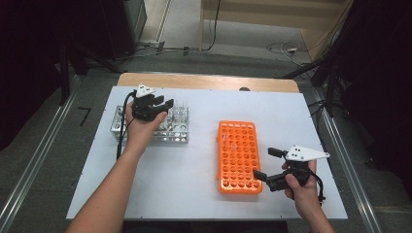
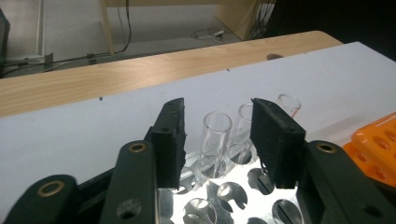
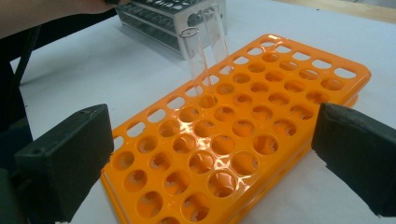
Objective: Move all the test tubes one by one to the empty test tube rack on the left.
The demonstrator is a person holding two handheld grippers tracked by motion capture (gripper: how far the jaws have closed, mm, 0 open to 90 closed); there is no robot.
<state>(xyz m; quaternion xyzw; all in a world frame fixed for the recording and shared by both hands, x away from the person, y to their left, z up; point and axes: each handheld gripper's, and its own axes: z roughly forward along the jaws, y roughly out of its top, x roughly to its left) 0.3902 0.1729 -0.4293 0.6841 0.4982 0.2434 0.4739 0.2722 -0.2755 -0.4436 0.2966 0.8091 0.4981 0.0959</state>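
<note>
The left gripper [image 1: 163, 108] hangs over the clear rack [image 1: 124, 127] at the far left of the table [image 1: 184, 165], its jaws apart with a gap between them and nothing clamped. Seen along those jaws, a glass tube [image 2: 215, 140] stands just beyond and between the pads, upright in its hole, mouth up, long axis vertical; more tubes stand beside it in the same row. So the tube lies straight ahead of and slightly below the left gripper, and the pads would have to close across its width, not along its length. The left hand [image 1: 141, 127] is plainly the nearer one; the right gripper [image 1: 266, 164] sits well apart, at the near right corner of the orange rack [image 1: 236, 156], jaws wide and empty. From that gripper's view, two tubes [image 3: 198, 65] already stand upright in the orange rack towards its far side. My guess is the next tube gets gripped near its top and lifted straight up.
</note>
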